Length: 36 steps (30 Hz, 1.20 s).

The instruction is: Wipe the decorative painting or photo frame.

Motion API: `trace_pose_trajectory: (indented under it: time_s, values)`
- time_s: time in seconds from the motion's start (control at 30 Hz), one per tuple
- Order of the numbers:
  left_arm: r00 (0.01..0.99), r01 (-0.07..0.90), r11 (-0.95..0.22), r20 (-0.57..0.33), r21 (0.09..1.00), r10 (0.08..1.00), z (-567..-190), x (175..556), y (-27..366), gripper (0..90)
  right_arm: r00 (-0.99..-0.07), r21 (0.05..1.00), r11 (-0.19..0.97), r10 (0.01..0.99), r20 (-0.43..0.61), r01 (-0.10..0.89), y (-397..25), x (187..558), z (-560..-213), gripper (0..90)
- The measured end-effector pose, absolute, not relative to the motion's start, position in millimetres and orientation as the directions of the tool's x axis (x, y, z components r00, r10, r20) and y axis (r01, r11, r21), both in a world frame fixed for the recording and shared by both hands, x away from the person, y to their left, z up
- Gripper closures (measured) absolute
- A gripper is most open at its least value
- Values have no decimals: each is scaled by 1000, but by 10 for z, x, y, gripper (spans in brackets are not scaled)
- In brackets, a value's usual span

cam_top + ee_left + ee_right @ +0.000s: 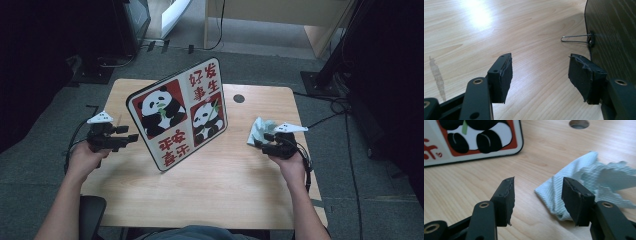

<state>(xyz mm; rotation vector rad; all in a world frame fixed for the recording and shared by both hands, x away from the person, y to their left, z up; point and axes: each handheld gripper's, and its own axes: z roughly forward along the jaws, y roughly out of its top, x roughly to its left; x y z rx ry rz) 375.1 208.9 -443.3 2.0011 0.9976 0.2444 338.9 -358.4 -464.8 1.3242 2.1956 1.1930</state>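
A panda picture board [177, 114] with red characters stands tilted on the wooden table [215, 185], leaning back. Its dark back [614, 35] and a wire stand [576, 38] show in the left gripper view. My left gripper [129, 139] is open just left of the board, jaws wide, nothing between them [540, 77]. A crumpled pale blue cloth [260, 131] lies right of the board. My right gripper [265, 141] is open at the cloth's near edge; in the right gripper view [537, 195] the cloth [596, 177] lies just beyond and beside the right jaw.
A round cable hole [239, 98] sits in the table behind the board. A faint stain [436, 75] marks the wood at the left. Cables trail over the grey floor [350, 125] to the right, and dark stands flank the table.
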Motion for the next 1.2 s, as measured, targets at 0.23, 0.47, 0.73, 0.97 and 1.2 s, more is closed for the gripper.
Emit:
trace_pose_trajectory:
  time_s: [0.23,0.47,0.73,0.97,1.2]
  values:
    - [655,562,-317,-177,764,735,-4514,3821,2059,351,-553,776,259,822,136,575,-3505,3365,-4678,455]
    - [639,575,-311,-178,757,748,-4539,3847,2061,346,-571,777,270,809,137,569,-3449,3371,-4675,457]
    - [644,578,-319,-181,751,743,-4558,3852,2044,344,-588,779,281,797,135,561,-3417,3386,-4656,457]
    - [654,584,-335,-185,739,733,-4584,3859,2018,345,-591,778,285,796,134,561,-3415,3396,-4654,457]
    - [651,590,-331,-191,736,735,-4584,3861,2020,344,-588,776,285,798,134,562,-3421,3396,-4654,457]
